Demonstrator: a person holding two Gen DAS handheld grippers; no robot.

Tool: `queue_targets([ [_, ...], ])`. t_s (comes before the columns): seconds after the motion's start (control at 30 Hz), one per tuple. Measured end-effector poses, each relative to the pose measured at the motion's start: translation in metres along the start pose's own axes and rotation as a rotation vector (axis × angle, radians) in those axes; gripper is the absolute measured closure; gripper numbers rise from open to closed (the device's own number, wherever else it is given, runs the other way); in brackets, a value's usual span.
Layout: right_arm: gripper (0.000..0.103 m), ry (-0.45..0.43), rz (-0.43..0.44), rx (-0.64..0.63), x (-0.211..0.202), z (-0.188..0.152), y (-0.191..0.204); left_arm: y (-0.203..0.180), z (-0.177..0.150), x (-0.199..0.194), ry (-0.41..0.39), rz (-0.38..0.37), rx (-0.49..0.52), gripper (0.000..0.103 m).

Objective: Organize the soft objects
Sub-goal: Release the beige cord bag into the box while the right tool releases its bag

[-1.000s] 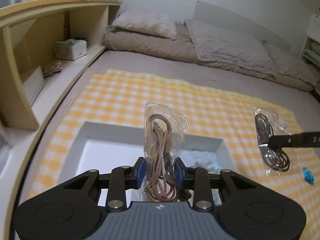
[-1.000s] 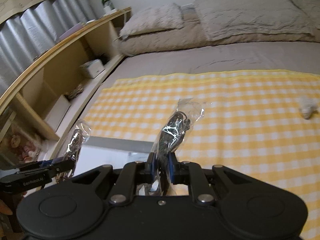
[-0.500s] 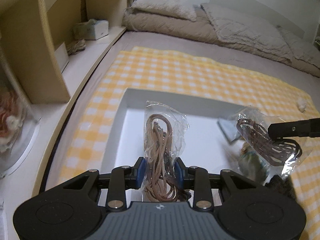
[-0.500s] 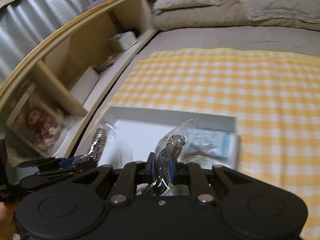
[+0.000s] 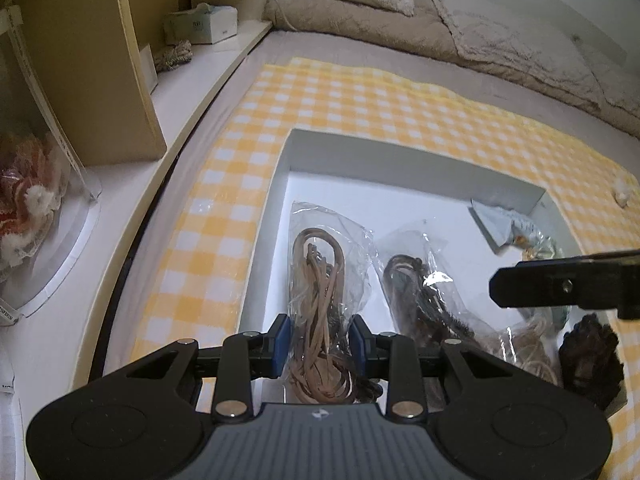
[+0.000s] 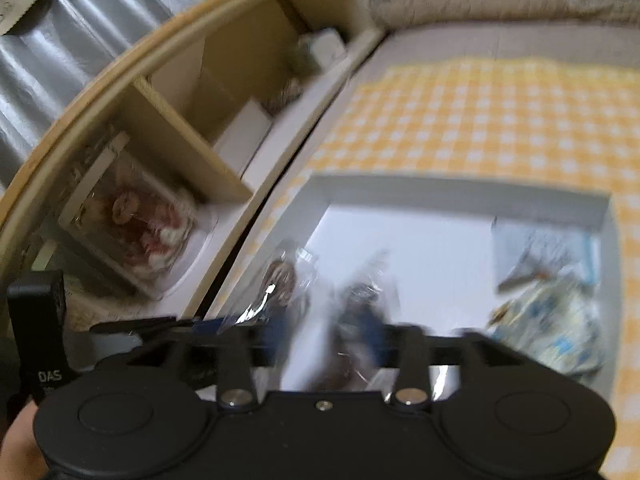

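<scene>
My left gripper (image 5: 320,344) is shut on a clear bag of tan cord (image 5: 316,280), held upright over the left part of the white box (image 5: 400,164). A clear bag of dark cord (image 5: 420,296) lies in the box just right of it. My right gripper (image 6: 324,336) hangs low over the box with its jaws opening. The dark cord bag (image 6: 360,300) shows blurred between them, and the pads no longer press on it. One right fingertip (image 5: 560,284) reaches in from the right, apart from that bag. The tan cord bag (image 6: 280,280) appears at left.
The box also holds a patterned packet (image 6: 552,316), a grey-blue packet (image 5: 496,224) and a dark tangle (image 5: 592,356). It sits on a yellow checked cloth (image 5: 360,100). A wooden shelf (image 5: 100,80) runs along the left. A small white scrap (image 5: 622,196) lies at the right.
Both grippers came in lower over the white box. The right gripper's jaws parted and the dark cord bag dropped into the box. The left gripper kept its hold.
</scene>
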State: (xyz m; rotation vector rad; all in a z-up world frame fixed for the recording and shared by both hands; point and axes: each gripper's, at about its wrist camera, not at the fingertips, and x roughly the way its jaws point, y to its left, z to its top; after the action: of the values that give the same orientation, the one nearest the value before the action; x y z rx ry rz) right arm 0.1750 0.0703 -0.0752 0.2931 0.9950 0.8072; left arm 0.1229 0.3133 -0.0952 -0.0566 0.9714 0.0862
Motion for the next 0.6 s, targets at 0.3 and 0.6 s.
queue_targets([
  [0.3, 0.077, 0.068, -0.045, -0.098, 0.002, -0.004, 0.005, -0.003, -0.005, 0.007, 0.054, 0.022, 0.053, 0.062],
  [0.6, 0.084, 0.117, -0.04, -0.151, 0.014, -0.012, 0.013, -0.017, -0.003, -0.004, 0.01, -0.02, 0.08, 0.036],
])
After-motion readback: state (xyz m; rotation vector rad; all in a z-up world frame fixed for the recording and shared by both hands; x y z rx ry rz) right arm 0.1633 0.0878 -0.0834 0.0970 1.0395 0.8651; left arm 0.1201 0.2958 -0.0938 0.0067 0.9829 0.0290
